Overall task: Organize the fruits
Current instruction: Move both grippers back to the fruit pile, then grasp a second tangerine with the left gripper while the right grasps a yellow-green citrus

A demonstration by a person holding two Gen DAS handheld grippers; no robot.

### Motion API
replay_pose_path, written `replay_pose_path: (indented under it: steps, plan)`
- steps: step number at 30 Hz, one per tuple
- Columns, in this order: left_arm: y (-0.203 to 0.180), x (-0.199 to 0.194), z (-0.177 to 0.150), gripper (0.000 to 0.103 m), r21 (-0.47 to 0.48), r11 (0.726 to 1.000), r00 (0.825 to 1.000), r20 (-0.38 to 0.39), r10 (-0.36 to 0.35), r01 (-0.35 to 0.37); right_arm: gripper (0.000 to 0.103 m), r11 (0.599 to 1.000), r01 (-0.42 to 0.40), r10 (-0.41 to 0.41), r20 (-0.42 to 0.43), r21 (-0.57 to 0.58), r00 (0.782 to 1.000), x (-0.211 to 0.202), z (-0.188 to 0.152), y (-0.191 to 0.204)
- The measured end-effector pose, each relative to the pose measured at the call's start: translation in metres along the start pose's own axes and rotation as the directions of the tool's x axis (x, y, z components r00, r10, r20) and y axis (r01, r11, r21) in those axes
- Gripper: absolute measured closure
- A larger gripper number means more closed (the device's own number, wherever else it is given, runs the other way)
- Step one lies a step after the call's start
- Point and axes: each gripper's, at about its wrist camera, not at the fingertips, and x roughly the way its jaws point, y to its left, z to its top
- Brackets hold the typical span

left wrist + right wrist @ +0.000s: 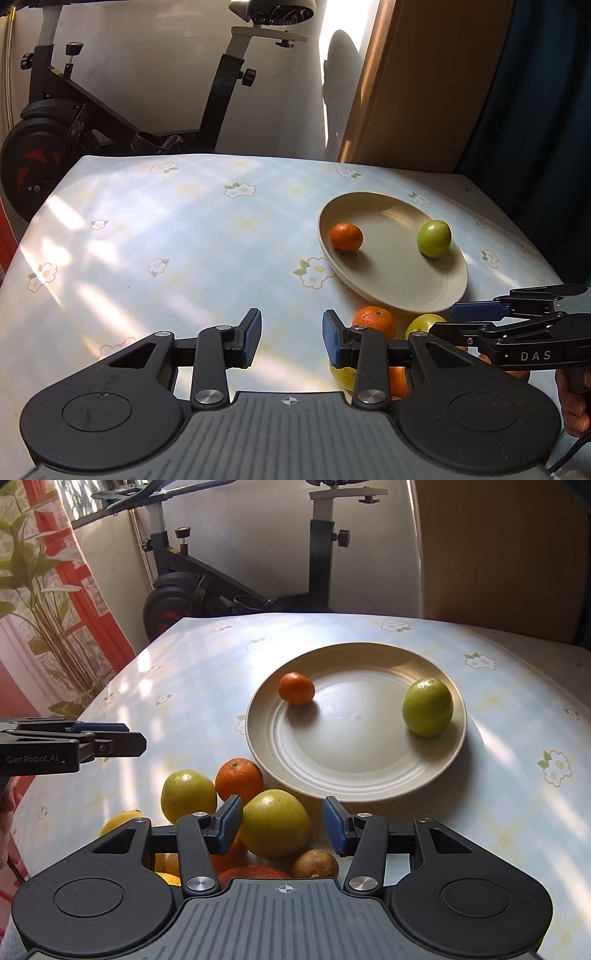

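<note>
Your right hand-held gripper (282, 829) hangs part-open and empty over a yellow-green fruit (275, 823) in the pile beside the plate (354, 768), likely your next pick. Your left hand-held gripper (291, 338) is likewise part-open and empty above bare table (166, 240). A mandarin (296, 688) and green fruit (427, 707) sit apart on the plate.

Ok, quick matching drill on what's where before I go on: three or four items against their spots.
Items:
1. small orange
2. green fruit
3. brown fruit
4. yellow-green fruit

Places:
A. between the right gripper's open fingers
B. plate, left side
C. pile, nearest the camera
D. plate, right side

Pairs: 1-B, 2-D, 3-C, 4-A
</note>
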Motion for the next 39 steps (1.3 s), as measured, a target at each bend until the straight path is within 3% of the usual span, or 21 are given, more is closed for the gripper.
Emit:
replay_pose_path:
  steps: [16, 31, 39]
  plan:
    - [0.003, 0.005, -0.003, 0.065, -0.026, 0.999, 1.0, -0.015, -0.023, 0.023, 0.059, 1.0, -0.018, 0.019, -0.05, 0.016, 0.999, 0.011, -0.003, -0.001]
    - [-0.012, 0.009, 0.0, 0.065, -0.004, 0.997, 0.997, -0.039, -0.072, 0.072, 0.059, 0.997, -0.014, 0.012, 0.031, 0.08, 0.999, -0.012, -0.006, -0.019]
    - [-0.039, 0.034, 0.014, 0.065, 0.027, 0.987, 0.98, -0.126, -0.156, 0.16, 0.059, 0.993, 0.011, -0.023, 0.094, 0.121, 0.995, -0.031, -0.004, -0.043]
